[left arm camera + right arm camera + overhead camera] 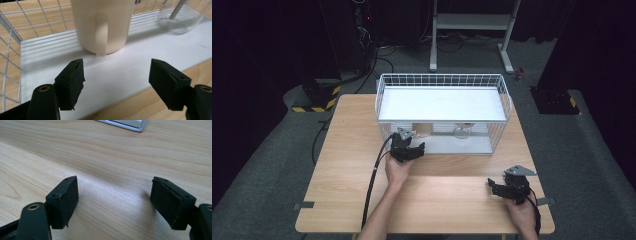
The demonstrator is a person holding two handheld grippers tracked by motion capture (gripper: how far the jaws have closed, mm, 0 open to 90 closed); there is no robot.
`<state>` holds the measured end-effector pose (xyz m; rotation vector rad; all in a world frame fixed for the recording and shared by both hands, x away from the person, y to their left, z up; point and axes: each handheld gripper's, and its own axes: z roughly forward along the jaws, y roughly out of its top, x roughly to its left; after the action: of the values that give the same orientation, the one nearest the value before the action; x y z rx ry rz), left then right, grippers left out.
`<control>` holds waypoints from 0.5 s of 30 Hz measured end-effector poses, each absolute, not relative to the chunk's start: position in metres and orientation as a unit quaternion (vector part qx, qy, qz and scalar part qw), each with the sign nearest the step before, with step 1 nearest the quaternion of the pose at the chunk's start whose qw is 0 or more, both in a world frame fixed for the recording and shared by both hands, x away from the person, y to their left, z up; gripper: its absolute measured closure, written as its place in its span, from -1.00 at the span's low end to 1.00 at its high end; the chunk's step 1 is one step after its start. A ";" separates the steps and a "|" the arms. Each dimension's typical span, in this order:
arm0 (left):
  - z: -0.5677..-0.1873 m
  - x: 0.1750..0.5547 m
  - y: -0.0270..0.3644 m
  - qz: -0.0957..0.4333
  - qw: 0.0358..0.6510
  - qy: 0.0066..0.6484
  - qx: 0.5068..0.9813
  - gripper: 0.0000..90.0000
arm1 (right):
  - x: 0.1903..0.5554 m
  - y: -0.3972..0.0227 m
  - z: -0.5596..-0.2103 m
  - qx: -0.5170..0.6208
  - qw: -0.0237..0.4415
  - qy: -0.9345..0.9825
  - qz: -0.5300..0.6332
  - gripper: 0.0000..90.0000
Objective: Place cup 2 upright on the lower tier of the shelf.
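A cream mug (102, 25) stands on the white lower shelf (125, 72) of a wire rack (442, 80), its handle turned toward my left gripper (116, 75). That gripper is open just short of the mug, with nothing between its black pads. In the high view the mug (424, 130) stands under the rack's top board and my left gripper (411, 145) is at the rack's front edge. My right gripper (494, 186) rests low over the table's front right, and its jaws (115, 195) stand open over bare wood.
A clear glass (180, 17) with a stick in it stands on the same shelf to the mug's right, also seen under the top board (462, 131). The wooden table (352, 150) has free room left of the rack. A cable trails from the left gripper.
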<state>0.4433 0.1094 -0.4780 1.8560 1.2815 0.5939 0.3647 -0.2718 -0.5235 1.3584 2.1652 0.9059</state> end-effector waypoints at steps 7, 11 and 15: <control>-0.472 0.434 0.118 0.238 0.394 0.498 0.735 -0.37 | 0.365 -0.272 -0.524 0.489 0.213 0.780 0.327 -0.49; -0.469 0.431 0.122 0.239 0.398 0.496 0.734 -0.38 | 0.365 -0.272 -0.524 0.489 0.213 0.780 0.327 -0.49; -0.465 0.426 0.126 0.237 0.403 0.495 0.732 -0.39 | 0.365 -0.272 -0.523 0.489 0.213 0.780 0.327 -0.49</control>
<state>0.4265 0.1257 -0.4646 1.8484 1.2511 0.5996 0.3648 -0.2718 -0.5235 1.3574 2.1655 0.9069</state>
